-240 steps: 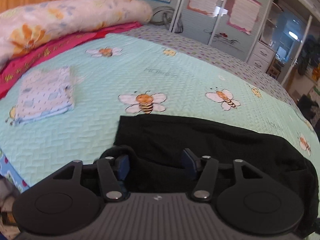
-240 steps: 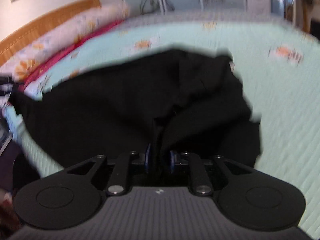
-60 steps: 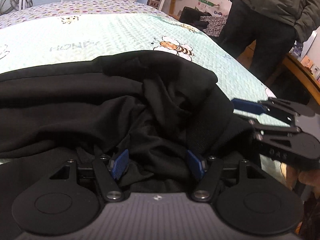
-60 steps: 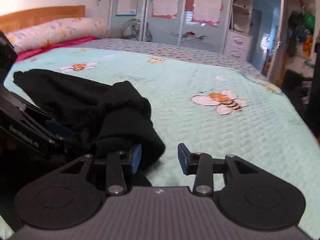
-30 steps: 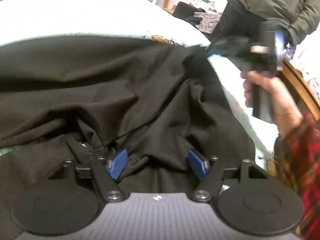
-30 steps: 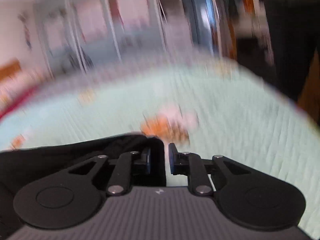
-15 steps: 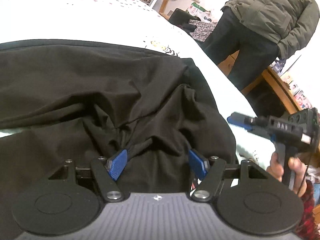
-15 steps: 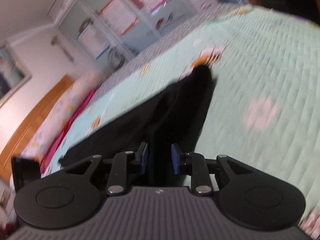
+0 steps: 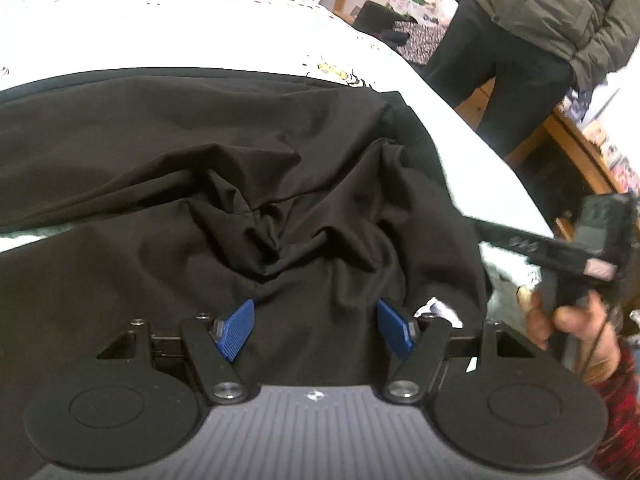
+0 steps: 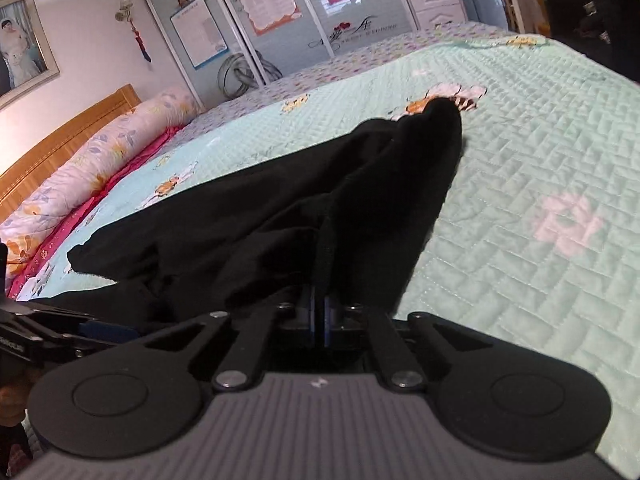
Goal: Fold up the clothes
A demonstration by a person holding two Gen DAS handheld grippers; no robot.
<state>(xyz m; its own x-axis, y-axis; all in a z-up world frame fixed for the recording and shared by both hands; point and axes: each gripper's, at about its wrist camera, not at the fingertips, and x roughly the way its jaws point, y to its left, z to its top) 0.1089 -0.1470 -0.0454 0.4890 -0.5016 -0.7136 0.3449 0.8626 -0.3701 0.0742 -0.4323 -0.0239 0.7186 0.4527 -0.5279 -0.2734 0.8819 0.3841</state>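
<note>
- Black cloth, soft and creased: the garment point(image 9: 248, 168) lies on the green quilt point(image 10: 540, 168) of the bed, bunched where my two claws meet it and flatter farther off.
- My right claw point(image 10: 320, 312) is pinched narrow on a fold of the garment's near edge; the blue pads are almost together with cloth between them.
- My left claw point(image 9: 316, 320) stands wide, its blue pads on either side of a hump of the same garment. Cloth lies between them, but they do not press it.
- From the left view my right claw shows just beside the garment's right end, with my hand point(image 9: 576, 328) wrapped on its handle.
- Progress, as I judge it: the garment is neither a flat sheet nor a neat packet. One layer seems to lie over another near the left claw, yet wrinkles crowd the middle, so smoothing and at least one more fold look to be left.
- Long axis: the garment runs across the quilt from my right claw towards the flowered bolster point(image 10: 104, 168) at the headboard. Its narrow tip point(image 10: 440, 120) points away from me, just touching a printed bee.
- A bystander in a green jacket point(image 9: 560, 12) stands beyond the garment's right end, well apart from it.
</note>
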